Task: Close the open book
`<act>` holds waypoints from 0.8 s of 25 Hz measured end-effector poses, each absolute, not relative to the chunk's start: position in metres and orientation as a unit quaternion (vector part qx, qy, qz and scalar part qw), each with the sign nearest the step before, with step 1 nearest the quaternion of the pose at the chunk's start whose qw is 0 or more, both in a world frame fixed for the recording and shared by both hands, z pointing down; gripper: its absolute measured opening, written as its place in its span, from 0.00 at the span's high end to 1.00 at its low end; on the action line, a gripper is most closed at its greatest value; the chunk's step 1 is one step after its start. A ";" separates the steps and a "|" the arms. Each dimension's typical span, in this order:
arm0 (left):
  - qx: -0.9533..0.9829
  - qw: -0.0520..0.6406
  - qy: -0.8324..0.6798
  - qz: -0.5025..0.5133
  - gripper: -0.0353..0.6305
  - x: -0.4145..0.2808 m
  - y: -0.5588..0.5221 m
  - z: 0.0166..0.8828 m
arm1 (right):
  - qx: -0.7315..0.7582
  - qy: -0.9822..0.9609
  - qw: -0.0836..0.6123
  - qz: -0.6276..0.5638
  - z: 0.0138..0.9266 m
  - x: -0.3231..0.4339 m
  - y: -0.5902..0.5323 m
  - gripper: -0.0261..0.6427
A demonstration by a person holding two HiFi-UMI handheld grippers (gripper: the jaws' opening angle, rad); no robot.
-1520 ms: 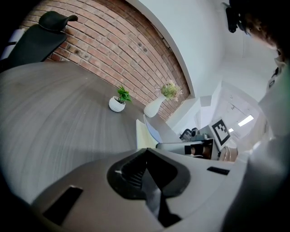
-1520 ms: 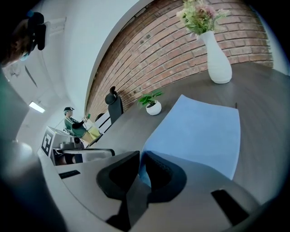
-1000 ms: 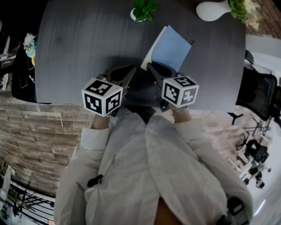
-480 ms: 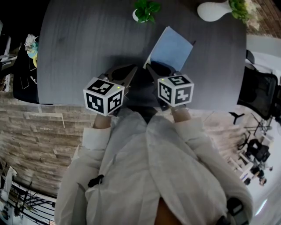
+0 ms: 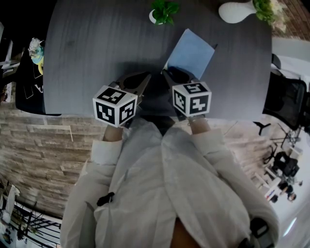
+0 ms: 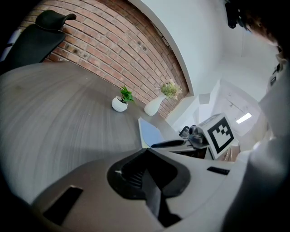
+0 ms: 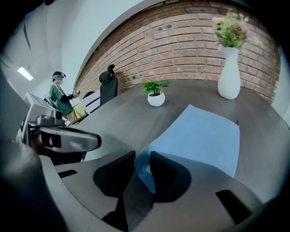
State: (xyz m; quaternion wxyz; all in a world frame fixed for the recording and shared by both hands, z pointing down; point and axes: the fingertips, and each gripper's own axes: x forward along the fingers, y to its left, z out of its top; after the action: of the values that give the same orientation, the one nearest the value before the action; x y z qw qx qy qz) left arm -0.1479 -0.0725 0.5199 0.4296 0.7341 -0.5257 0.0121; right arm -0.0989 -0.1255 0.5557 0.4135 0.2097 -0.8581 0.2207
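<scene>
The blue book (image 5: 190, 53) lies shut on the table (image 5: 97, 43), near the plant (image 5: 163, 10). The right gripper (image 7: 142, 174) has just been opening its jaws. The book's corner sits between them, not pinched. Best to pull away slowly so the cover stays down. The left gripper (image 6: 144, 172) is pressed together, empty. No words can be read.

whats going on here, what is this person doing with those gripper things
A person at a grey table holds a gripper in each hand and is dealing with a blue book. The book lies flat with its cover up and looks closed. The right gripper has just been opening its jaws; the book's near corner sits between them, not pinched. The left gripper is shut on nothing, off to the side.
</scene>
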 end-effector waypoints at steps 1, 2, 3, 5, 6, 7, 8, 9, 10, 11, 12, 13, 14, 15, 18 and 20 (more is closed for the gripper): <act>0.735 0.430 -0.525 0.012 0.94 -0.149 -0.072 0.520 | 0.210 -0.858 0.416 0.216 0.556 -0.100 -0.125 0.82; 0.736 0.430 -0.524 0.012 0.94 -0.149 -0.071 0.520 | 0.210 -0.858 0.418 0.211 0.556 -0.100 -0.123 0.82; 0.736 0.429 -0.523 0.012 0.94 -0.149 -0.071 0.520 | 0.211 -0.859 0.419 0.206 0.556 -0.101 -0.122 0.82; 0.738 0.429 -0.520 0.013 0.94 -0.149 -0.071 0.519 | 0.215 -0.859 0.420 0.200 0.555 -0.101 -0.121 0.82; 0.740 0.429 -0.519 0.013 0.94 -0.149 -0.071 0.518 | 0.217 -0.859 0.420 0.198 0.555 -0.101 -0.120 0.82; 0.741 0.428 -0.518 0.014 0.94 -0.149 -0.071 0.518 | 0.218 -0.859 0.420 0.196 0.555 -0.101 -0.120 0.81; 0.742 0.428 -0.517 0.014 0.94 -0.149 -0.071 0.517 | 0.219 -0.859 0.420 0.195 0.555 -0.101 -0.120 0.81; 0.742 0.427 -0.516 0.015 0.94 -0.149 -0.071 0.517 | 0.221 -0.859 0.419 0.194 0.554 -0.101 -0.120 0.80; 0.743 0.428 -0.515 0.016 0.94 -0.148 -0.071 0.517 | 0.222 -0.859 0.418 0.193 0.554 -0.101 -0.120 0.80; 0.744 0.428 -0.514 0.016 0.94 -0.148 -0.070 0.517 | 0.224 -0.860 0.417 0.193 0.554 -0.101 -0.120 0.80; 0.744 0.428 -0.512 0.017 0.94 -0.147 -0.069 0.517 | 0.225 -0.860 0.416 0.193 0.554 -0.101 -0.119 0.80; 0.745 0.428 -0.510 0.019 0.94 -0.147 -0.068 0.517 | 0.226 -0.859 0.416 0.193 0.554 -0.100 -0.118 0.79; 0.747 0.428 -0.509 0.020 0.94 -0.148 -0.067 0.517 | 0.227 -0.859 0.416 0.193 0.554 -0.100 -0.117 0.78; 0.748 0.428 -0.507 0.022 0.94 -0.148 -0.068 0.517 | 0.227 -0.859 0.416 0.194 0.554 -0.100 -0.116 0.78; 0.754 0.426 -0.500 0.026 0.94 -0.146 -0.069 0.515 | 0.227 -0.858 0.415 0.199 0.554 -0.096 -0.114 0.77; 0.758 0.424 -0.494 0.029 0.94 -0.144 -0.071 0.514 | 0.226 -0.857 0.415 0.203 0.554 -0.094 -0.111 0.76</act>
State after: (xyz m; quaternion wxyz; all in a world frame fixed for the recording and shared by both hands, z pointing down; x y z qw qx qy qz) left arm -0.1443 -0.0708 0.5136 0.4240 0.7584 -0.4942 0.0291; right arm -0.0943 -0.1113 0.5535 0.4153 0.2262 -0.8573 0.2032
